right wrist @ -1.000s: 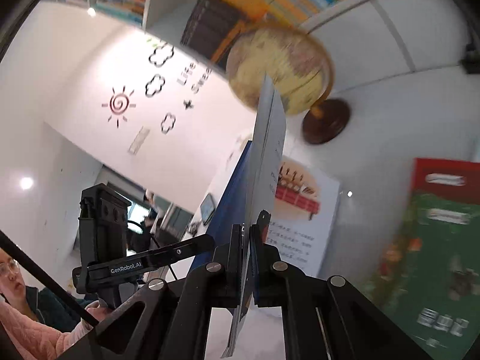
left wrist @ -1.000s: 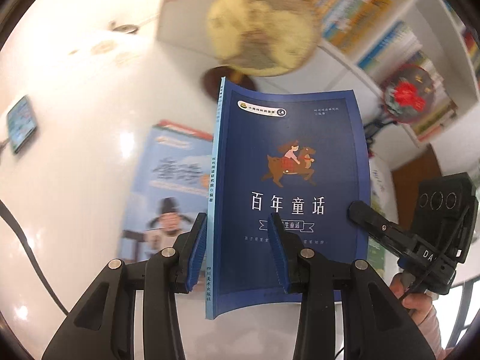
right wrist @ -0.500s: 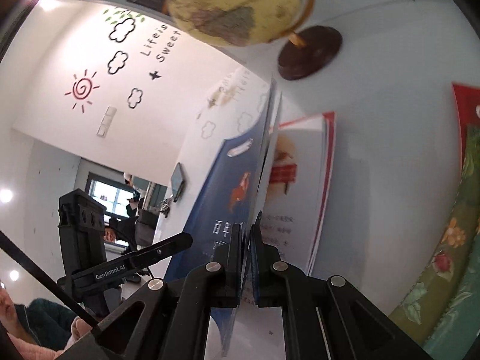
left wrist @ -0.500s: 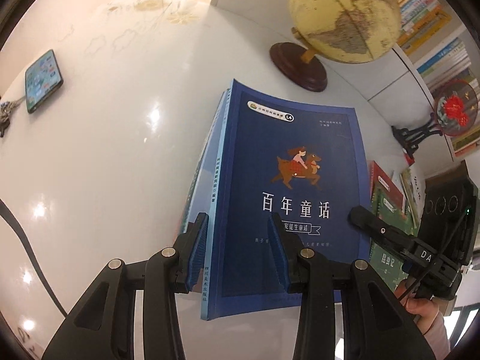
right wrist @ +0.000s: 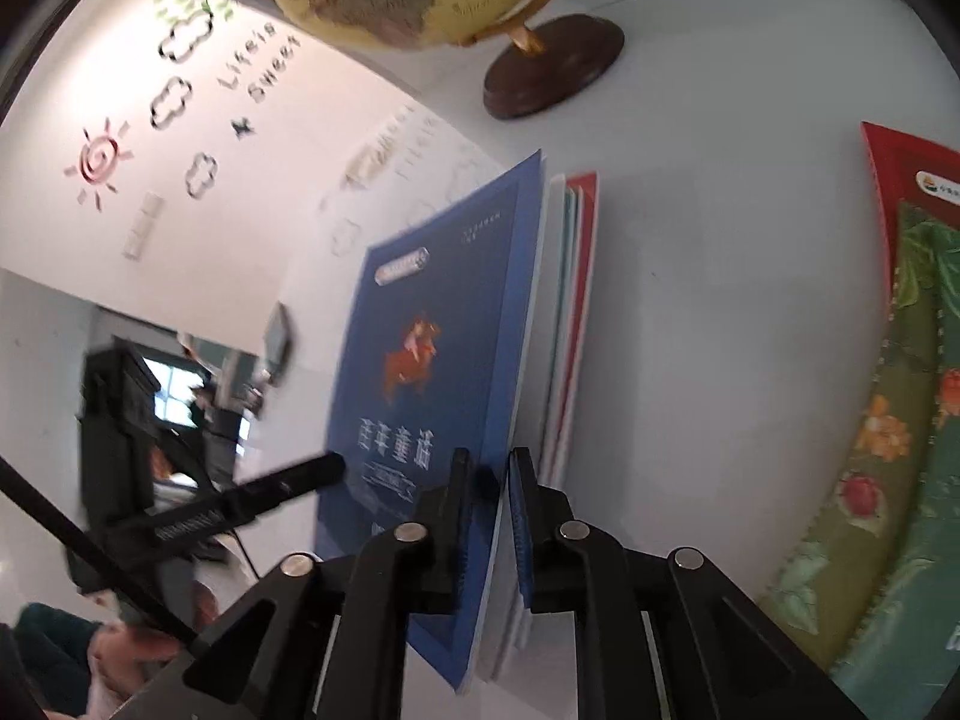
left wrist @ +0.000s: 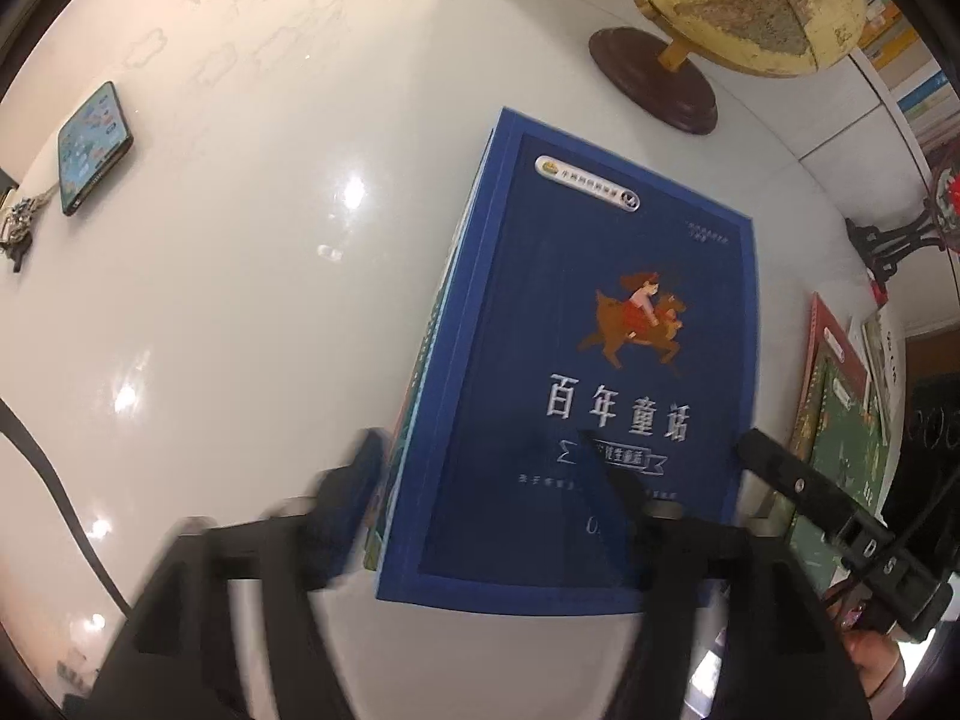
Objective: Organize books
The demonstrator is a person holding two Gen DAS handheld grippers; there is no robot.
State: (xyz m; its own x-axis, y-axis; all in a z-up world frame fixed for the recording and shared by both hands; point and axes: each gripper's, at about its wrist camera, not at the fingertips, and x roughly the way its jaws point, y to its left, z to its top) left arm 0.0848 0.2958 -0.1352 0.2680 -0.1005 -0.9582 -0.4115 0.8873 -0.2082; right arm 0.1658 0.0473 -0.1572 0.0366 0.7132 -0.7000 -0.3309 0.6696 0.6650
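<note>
blue book (left wrist: pixel 600 372) cover read 百年童话 in silver, wall (right wrist: pixel 198 120) decal said "Life is Sweet", rest of the print was too blurry to read

The blue book (left wrist: pixel 594 372), held upright above the counter (left wrist: pixel 252 300) a second earlier, was lowered and laid flat on the stack of books (right wrist: pixel 570 324). The jaws of the left gripper (left wrist: pixel 480 480) were opened wide, clear of the cover. The jaws of the right gripper (right wrist: pixel 486 480) were parted slightly around the book's edge.
</note>
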